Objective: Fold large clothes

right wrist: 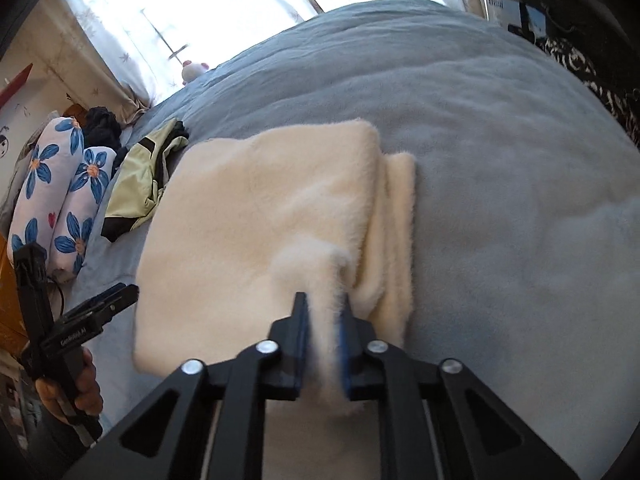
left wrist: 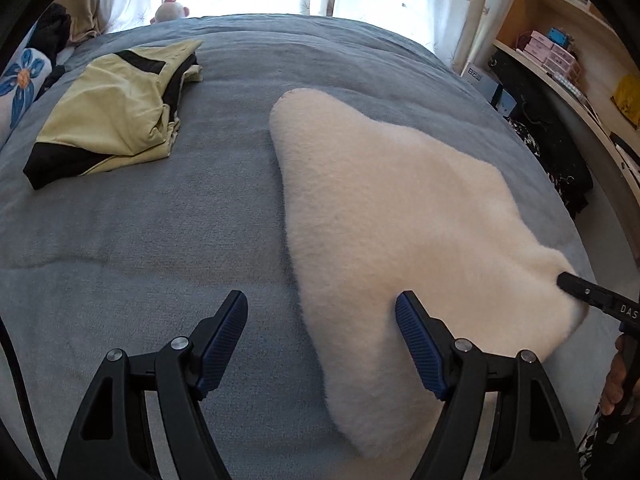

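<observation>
A fluffy cream fleece garment (left wrist: 384, 208) lies folded on the grey-blue bed cover (left wrist: 140, 240). My left gripper (left wrist: 320, 312) hovers open above the garment's near left edge, one finger over the cover and one over the fleece, with nothing gripped. In the right wrist view the same cream garment (right wrist: 260, 216) lies in layers, and my right gripper (right wrist: 323, 308) is shut on a raised near corner of it, fleece bunched between the pads. The right gripper's tip (left wrist: 576, 286) shows at the garment's right corner in the left wrist view. The left gripper (right wrist: 108, 300) appears at the left, held by a hand.
A folded yellow-green and black garment (left wrist: 116, 108) lies at the far left of the bed. Flower-print pillows (right wrist: 52, 196) and a dark bundle sit beyond it. Shelves with boxes (left wrist: 552, 56) and dark bags stand along the right side. Curtained windows back the bed.
</observation>
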A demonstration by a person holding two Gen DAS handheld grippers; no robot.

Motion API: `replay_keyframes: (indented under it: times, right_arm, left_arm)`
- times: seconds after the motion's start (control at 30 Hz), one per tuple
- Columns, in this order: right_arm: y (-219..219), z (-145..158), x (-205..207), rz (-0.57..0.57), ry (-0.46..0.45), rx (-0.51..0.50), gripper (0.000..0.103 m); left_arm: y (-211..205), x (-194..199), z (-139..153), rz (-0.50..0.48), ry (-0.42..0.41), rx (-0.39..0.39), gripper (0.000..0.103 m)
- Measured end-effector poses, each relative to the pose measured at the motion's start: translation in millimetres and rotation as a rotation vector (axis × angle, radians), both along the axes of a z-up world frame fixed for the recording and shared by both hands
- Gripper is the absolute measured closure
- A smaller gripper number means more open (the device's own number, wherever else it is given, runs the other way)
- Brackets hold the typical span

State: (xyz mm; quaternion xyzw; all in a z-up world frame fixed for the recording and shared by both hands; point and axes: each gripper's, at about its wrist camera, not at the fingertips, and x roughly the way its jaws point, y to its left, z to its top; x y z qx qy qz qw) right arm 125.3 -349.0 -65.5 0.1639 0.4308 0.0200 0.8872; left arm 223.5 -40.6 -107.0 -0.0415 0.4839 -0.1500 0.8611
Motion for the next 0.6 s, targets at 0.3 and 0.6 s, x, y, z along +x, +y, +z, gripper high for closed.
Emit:
replay_keyframes:
  times: [0.3, 0.6]
  right_arm:
    - [1.9, -65.6, -11.1, -0.051, 0.071, -0.098, 0.096]
    - [-7.5, -27.0, -14.8, -0.063, 0.023, -0.085, 0.072]
  left_arm:
    - [-35.6, -21.9, -36.2, -0.103, 0.056, -0.020, 0.028]
    - [-33.1, -30.2, -12.3, -0.139, 0.002, -0.028, 0.028]
